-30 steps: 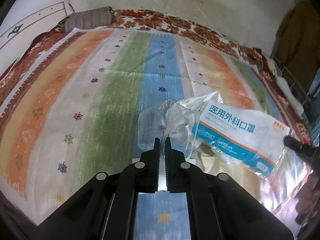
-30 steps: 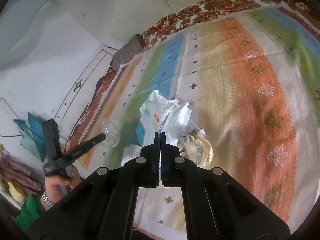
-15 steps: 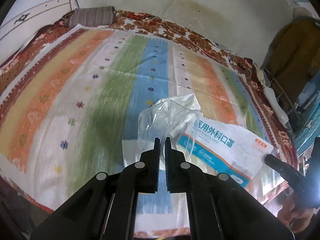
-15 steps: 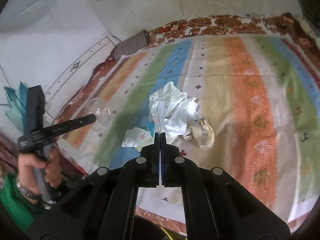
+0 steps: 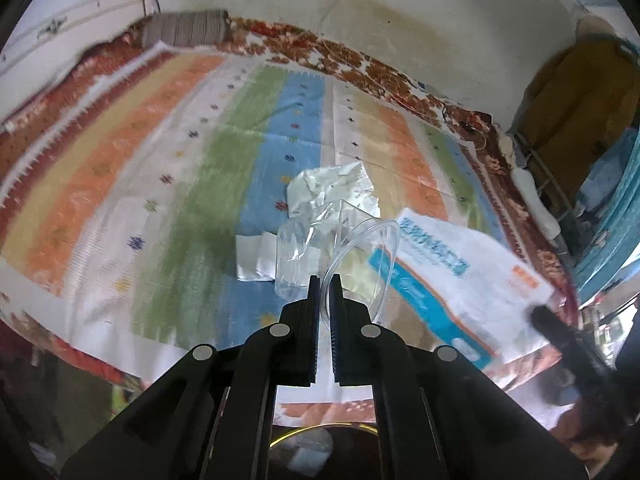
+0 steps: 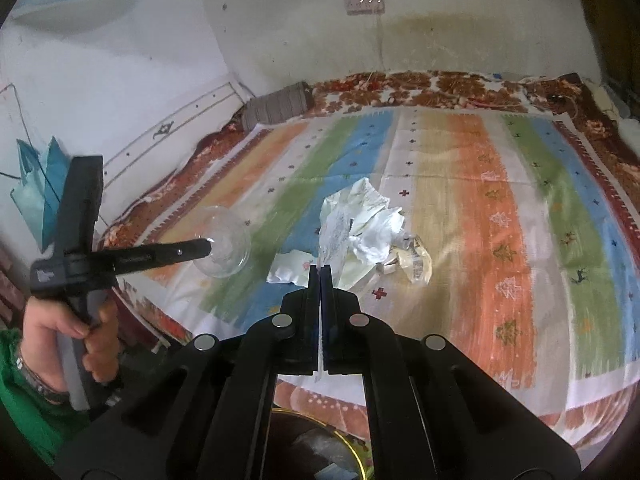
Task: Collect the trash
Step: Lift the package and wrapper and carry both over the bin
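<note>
My left gripper (image 5: 325, 278) is shut on the rim of a clear plastic cup (image 5: 320, 248) and holds it above the striped bedspread; the cup also shows in the right wrist view (image 6: 224, 242). My right gripper (image 6: 320, 268) is shut on a white and blue mask package (image 6: 340, 232), seen from its printed side in the left wrist view (image 5: 448, 276). Crumpled white paper (image 6: 376, 236), a flat white wrapper (image 6: 290, 268) and a crumpled yellowish wrapper (image 6: 416, 262) lie on the bedspread below.
A round bin with a gold rim (image 6: 320, 452) sits below both grippers at the bed's near edge. A grey pillow (image 6: 278, 106) lies at the head of the bed. The wall stands behind, clothes hang at the right (image 5: 572, 92).
Both grippers have pulled back and up from the bed with the cup and the package. The bed's near edge and the bin below have come into view.
</note>
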### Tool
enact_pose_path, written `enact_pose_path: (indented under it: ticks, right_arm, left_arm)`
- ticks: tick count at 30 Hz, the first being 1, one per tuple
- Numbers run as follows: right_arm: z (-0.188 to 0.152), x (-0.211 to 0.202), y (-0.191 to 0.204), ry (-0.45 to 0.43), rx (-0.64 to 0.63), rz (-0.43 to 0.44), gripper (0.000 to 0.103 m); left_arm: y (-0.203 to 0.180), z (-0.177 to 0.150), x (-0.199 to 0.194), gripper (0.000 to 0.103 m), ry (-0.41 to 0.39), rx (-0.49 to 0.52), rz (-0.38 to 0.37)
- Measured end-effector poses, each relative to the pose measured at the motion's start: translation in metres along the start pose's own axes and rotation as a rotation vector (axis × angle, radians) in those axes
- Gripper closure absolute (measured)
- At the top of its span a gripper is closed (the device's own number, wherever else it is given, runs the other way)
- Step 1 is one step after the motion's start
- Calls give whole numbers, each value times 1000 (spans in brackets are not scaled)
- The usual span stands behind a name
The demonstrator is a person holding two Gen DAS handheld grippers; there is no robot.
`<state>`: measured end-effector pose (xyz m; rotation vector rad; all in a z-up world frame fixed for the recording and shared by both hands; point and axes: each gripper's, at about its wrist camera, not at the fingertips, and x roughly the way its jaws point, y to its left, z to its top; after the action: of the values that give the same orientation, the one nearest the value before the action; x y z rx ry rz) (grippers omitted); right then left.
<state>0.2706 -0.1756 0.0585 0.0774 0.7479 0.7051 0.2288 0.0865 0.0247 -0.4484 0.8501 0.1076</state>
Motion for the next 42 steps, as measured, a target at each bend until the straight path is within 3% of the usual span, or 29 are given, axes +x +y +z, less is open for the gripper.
enact_pose_path:
  ticks: [9,20,31,42]
  right_arm:
    - [-22,-44,10,-63,-18,-35,103]
    - [-55,-79,45,-107,-104,-54,103]
    - [-97,-99,71,-94,-137,-24,103]
    - [-132,-101,80,-16,-113,1,103]
  left_arm:
    - [-14,-30,-25,99,-23,13,-54]
    - [-34,-65,-68,99,-122,53,-116]
    - [-34,-108,-86,99,-95,71,-174]
    - [-40,-136,-89,99,-82,98,-133]
